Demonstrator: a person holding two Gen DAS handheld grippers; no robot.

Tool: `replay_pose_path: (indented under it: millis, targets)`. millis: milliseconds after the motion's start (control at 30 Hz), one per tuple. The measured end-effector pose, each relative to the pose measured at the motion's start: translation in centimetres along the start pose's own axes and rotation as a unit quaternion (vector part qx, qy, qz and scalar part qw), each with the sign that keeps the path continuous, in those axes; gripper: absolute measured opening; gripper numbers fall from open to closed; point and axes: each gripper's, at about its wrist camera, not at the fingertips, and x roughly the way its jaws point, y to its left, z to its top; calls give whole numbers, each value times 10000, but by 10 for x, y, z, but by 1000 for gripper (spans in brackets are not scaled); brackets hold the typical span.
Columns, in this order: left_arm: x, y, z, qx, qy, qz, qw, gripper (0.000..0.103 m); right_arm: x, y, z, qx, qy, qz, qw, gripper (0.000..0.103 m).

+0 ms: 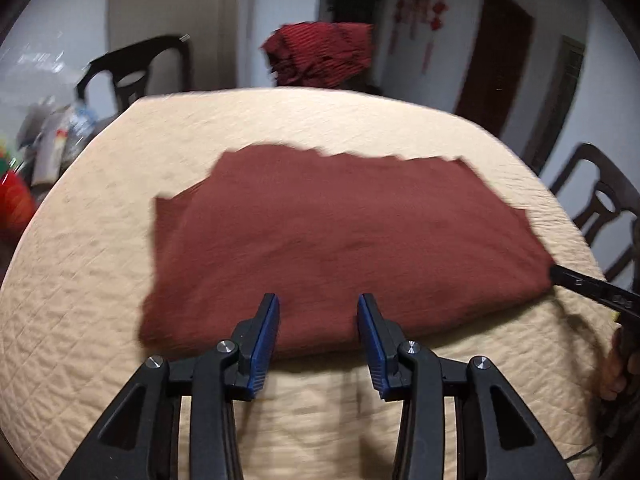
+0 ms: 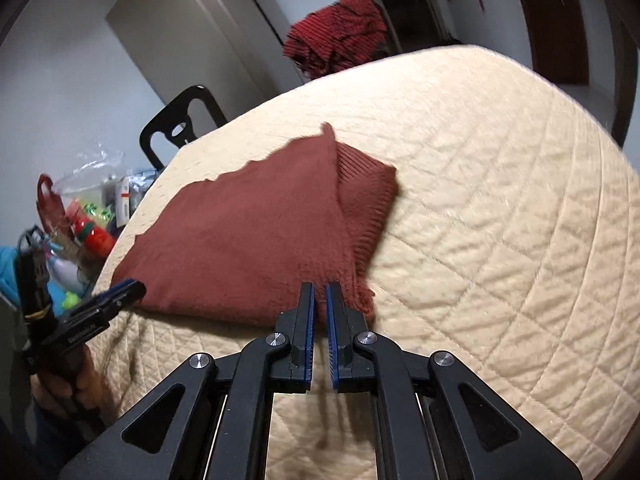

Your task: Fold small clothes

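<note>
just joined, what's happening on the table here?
A person with a handheld gripper in each hand is folding a rust-red cloth on a round table with a cream quilted cover. The cloth already lies folded over. The right gripper is shut at the cloth's near fringed corner; whether it pinches fabric isn't clear. The left gripper hangs open at the near edge, gripping nothing. Another red garment sits beyond the table's far edge.

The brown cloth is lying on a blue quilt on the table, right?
Not quite. The brown cloth is lying on the table, but the quilt is cream, not blue. Both wrist views show it; only the gripper pads are blue.
</note>
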Motion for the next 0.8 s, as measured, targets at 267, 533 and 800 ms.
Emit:
replay_pose_path:
  millis: [267, 533, 800]
  targets:
    - [-19, 22, 1, -150, -244, 81, 9996, 43, -11, 5, 1, -60, -126, 23, 9999, 5]
    - [-6, 54, -10, -561, -74, 99, 9983, 43, -4, -7, -3, 205, -46, -21, 9998, 5]
    - [-15, 59, -14, -686, -82, -30, 9976, 43, -15, -8, -4, 303, 12, -55, 9995, 5]
